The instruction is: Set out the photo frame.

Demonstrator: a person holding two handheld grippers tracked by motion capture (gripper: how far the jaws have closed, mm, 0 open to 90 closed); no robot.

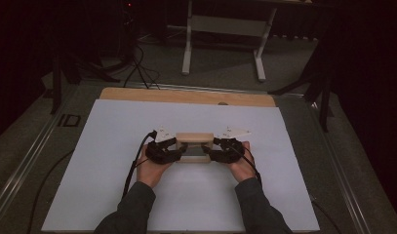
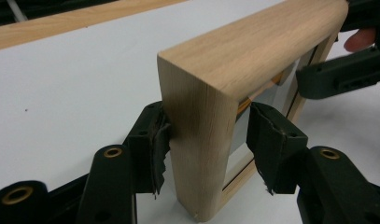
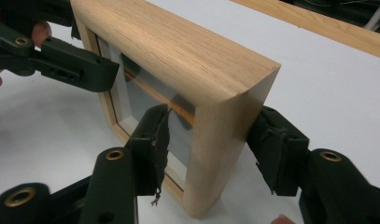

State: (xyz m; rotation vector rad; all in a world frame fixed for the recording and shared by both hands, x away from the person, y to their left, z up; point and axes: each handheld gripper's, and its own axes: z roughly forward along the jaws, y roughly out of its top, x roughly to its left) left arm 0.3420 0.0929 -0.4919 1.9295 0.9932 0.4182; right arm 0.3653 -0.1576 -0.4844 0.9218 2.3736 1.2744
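The wooden picture frame [image 1: 195, 146] stood upright on its lower edge on the white counter [image 1: 113, 146], between the two claws. The left claw [image 2: 207, 140] straddled the frame's near end post, one pad pressed on the outer face, the other standing just off the glazed side: not clamped. The right claw [image 3: 208, 140] bracketed the opposite post likewise, its pads close beside the wood. Taking both ends presumably kept the frame from tipping or twisting.
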